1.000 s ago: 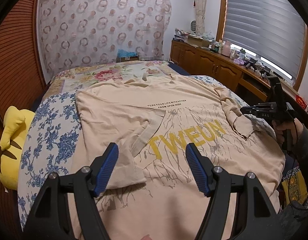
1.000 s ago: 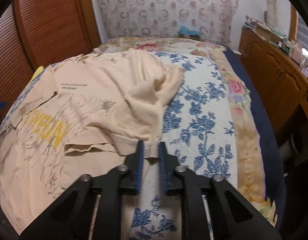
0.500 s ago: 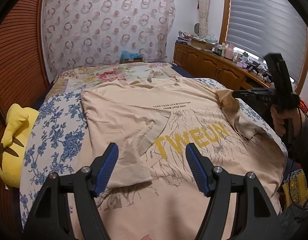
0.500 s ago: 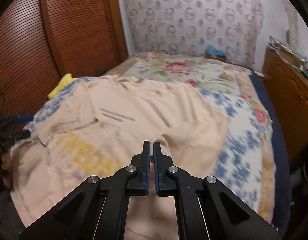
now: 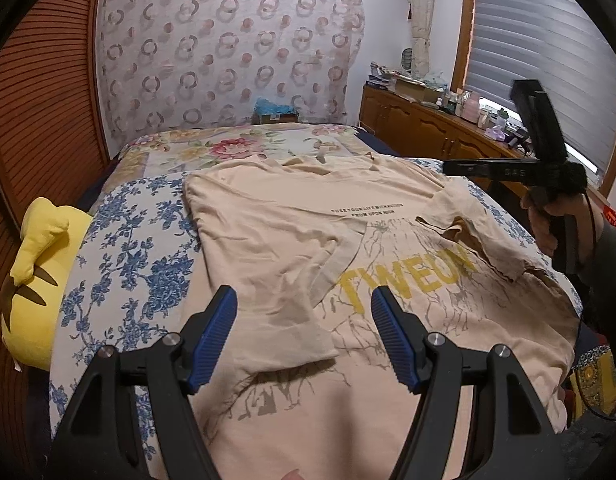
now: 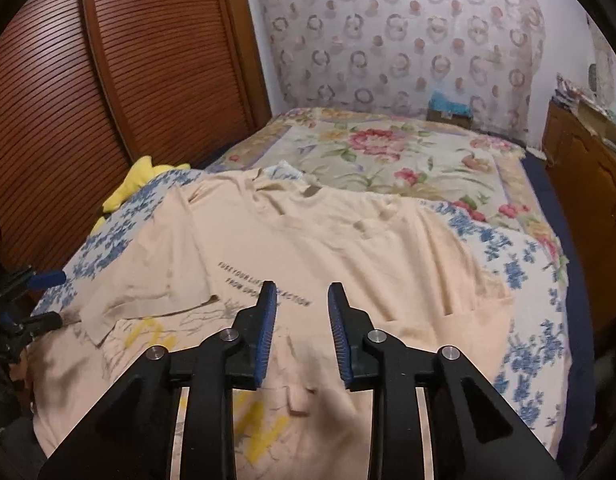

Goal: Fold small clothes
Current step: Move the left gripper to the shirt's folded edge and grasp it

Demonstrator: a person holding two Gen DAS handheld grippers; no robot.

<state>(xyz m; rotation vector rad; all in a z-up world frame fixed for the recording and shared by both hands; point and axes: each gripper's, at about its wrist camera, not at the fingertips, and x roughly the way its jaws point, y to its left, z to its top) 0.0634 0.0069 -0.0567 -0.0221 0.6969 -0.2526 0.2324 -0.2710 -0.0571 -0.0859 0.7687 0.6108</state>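
Bed (image 5: 120,248): I see the flowered blue and white cover under everything; it carries the whole work.

T-shirt (image 5: 387,320): the beige shirt with the yellow letters lies flat in the middle of the bed, print side up, the collar toward the far end and the hem toward me. In the right wrist view it is the same shirt (image 6: 347,232), a little blurred.

Left sleeve (image 5: 284,264): it is folded in over the chest, and its cuff lies across the print. I count this step as done.

Right sleeve (image 5: 471,236): it also lies turned inward on the shirt, but it is wrinkled and one part stands up. I judge it as laid in, not yet smooth.

Left gripper (image 5: 304,320): I hold it low over the folded left sleeve, with the jaws wide apart and nothing between them.

Right gripper (image 6: 302,320): it hangs above the middle of the shirt, jaws parted by a clear gap, and no cloth is in them. In the left wrist view it is in the air (image 5: 507,168) beside the right sleeve, apart from the cloth.

Progress: I think about half is done. Both sleeves are in.

Left to do: flatten the right sleeve, perhaps bring the long sides in, then fold the hem up to the collar. I see no second garment.

Yellow plush (image 5: 36,280): it lies at the left edge of the bed, well apart from the shirt, and is no obstacle.
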